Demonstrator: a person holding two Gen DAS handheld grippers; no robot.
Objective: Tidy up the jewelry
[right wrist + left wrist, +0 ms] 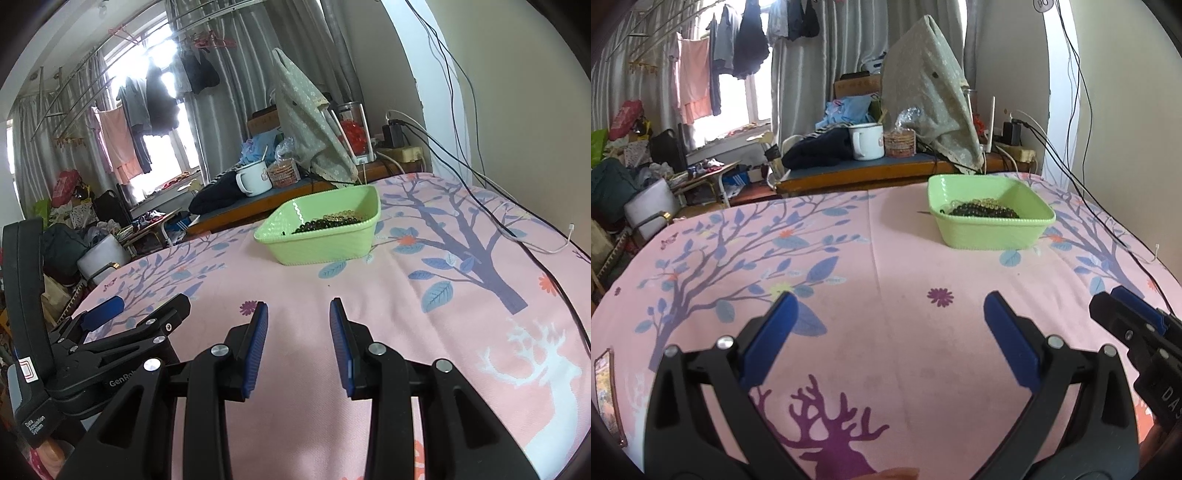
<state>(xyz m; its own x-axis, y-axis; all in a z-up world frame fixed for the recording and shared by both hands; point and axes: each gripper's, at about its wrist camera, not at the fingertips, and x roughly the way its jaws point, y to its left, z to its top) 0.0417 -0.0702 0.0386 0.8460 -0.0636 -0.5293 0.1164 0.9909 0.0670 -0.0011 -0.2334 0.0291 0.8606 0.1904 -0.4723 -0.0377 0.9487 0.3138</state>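
The pale green square plastic tray (991,229) sits on the pink tree-and-deer printed cloth (849,266) that covers the counter, well ahead of both tools, and holds a heap of dark and amber beaded jewelry (984,209). The left hand-held gripper (890,321) hovers low with its blue-padded fingers wide apart and nothing between them; the right hand-held gripper (298,325) is also empty, its fingers apart by a narrower gap.

The likeliest trouble is tangling — the strands lie piled together, so pinching one may drag others up and spill them over the tray's low rim. The light tray could also slide on the cloth if a finger pushes its wall. Black cables (517,229) and a white cable (546,249) trail over the cloth to the right of the tray and could snag a sweeping finger.

Between the tools and the tray the cloth lies bare — ample room to lay pieces out. Leftward the counter edge drops toward floor clutter.
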